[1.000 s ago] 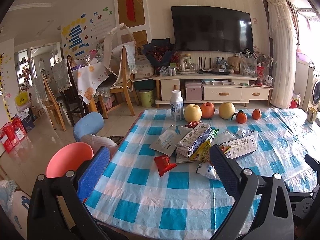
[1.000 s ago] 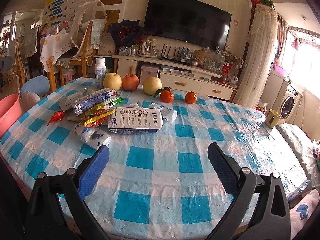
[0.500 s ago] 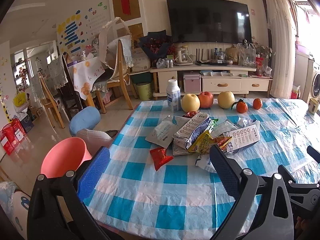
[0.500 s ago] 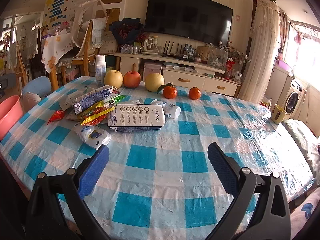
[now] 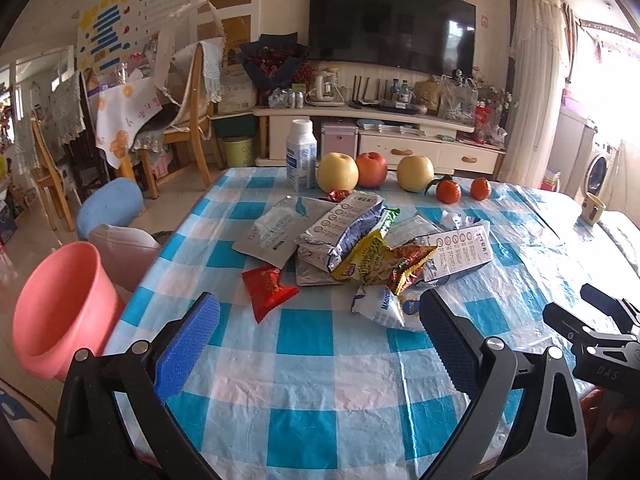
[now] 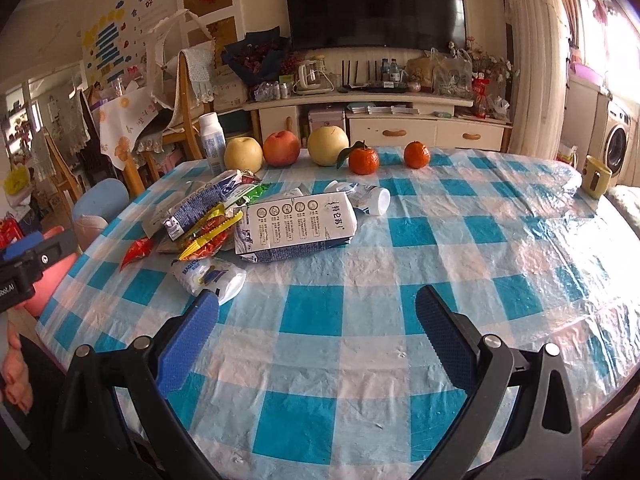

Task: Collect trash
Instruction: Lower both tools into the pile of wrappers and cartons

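Both grippers, left gripper (image 5: 318, 334) and right gripper (image 6: 316, 330), hover fingers wide over the worktop (image 6: 400, 280) near a wrapper pile (image 5: 360, 244).

Setting: you are in a home's living and dining room. Evidence: a wall-mounted TV (image 6: 376, 4) over a cream media cabinet (image 6: 400, 126) crowded with bottles and a kettle; wooden chairs (image 5: 188, 120) draped with cloths; a washing machine (image 6: 616, 144) by the curtained window (image 5: 532, 80); a table in a blue-checked cloth (image 6: 360, 320) bearing fruit (image 6: 282, 148) and snack wrappers (image 5: 360, 240).
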### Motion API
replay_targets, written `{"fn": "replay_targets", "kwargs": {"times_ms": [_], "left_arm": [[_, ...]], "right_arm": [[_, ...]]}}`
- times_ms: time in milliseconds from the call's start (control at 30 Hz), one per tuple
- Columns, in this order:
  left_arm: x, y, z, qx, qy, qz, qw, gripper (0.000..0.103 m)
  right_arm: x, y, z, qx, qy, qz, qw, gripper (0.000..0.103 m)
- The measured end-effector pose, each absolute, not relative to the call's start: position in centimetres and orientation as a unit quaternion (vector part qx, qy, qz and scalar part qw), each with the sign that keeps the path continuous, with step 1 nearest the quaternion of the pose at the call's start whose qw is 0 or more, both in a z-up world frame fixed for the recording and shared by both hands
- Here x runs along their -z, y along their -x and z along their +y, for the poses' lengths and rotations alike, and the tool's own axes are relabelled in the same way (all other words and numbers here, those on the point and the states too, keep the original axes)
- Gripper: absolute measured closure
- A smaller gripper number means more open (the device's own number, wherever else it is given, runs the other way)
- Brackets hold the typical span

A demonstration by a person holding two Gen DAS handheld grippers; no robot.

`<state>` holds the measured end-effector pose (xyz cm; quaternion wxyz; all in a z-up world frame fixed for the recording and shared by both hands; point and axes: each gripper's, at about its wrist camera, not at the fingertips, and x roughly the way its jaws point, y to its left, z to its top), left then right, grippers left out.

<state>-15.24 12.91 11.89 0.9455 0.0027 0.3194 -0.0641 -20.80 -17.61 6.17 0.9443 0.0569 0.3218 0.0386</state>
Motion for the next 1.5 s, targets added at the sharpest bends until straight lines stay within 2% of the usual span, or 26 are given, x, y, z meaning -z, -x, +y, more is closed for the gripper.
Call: {"fn": "replay_targets", "kwargs": {"times_ms": [333,467,600,767,800,833,900,967,1200,1500], "left_arm": [[-10.0,10.8,12.8,0.160,-0.023,0.347,0.924,0.005],[-8.2,9.2,11.8,0.199,0.002,0.381,0.903,0.005],[-7.0,7.8,11.3,0.213,0.033,0.400,0.891,0.005],[-7.4,5.5,11.7,0.198,0.027,0.388,0.900,0.005],[-7.6,4.8,11.9,0.193,0.019,0.382,0.903,0.005],[-7.7,4.2,12.0,0.190,0.011,0.378,0.906,0.005],[-7.9,2.8,12.4,0.188,-0.004,0.372,0.909,0.005],[-8.0,1.5,12.9,0.191,-0.014,0.371,0.909,0.005],[-6.9,-2.5,12.5,0.221,-0.045,0.386,0.895,0.005],[-5.3,-5.1,11.1,0.239,-0.076,0.391,0.886,0.006]], "right_arm": [[-4.9,17.6,-20.1,-0.089,-0.153,0.368,0.913,0.004],[-4.6,16.1,-19.9,-0.110,-0.176,0.371,0.905,0.004],[-4.5,14.6,-19.2,-0.123,-0.177,0.372,0.903,0.004],[-4.4,13.2,-17.1,-0.159,-0.154,0.374,0.901,0.005],[-4.3,12.8,-16.5,-0.173,-0.154,0.377,0.897,0.007],[-4.1,12.6,-16.0,-0.189,-0.161,0.380,0.891,0.015],[-3.8,12.1,-15.2,-0.216,-0.172,0.388,0.879,0.023],[-3.5,11.7,-14.7,-0.231,-0.184,0.393,0.871,0.024],[-2.2,9.8,-14.2,-0.297,-0.286,0.398,0.819,0.056],[-0.5,7.8,-12.6,-0.310,-0.326,0.414,0.791,0.059]]}}
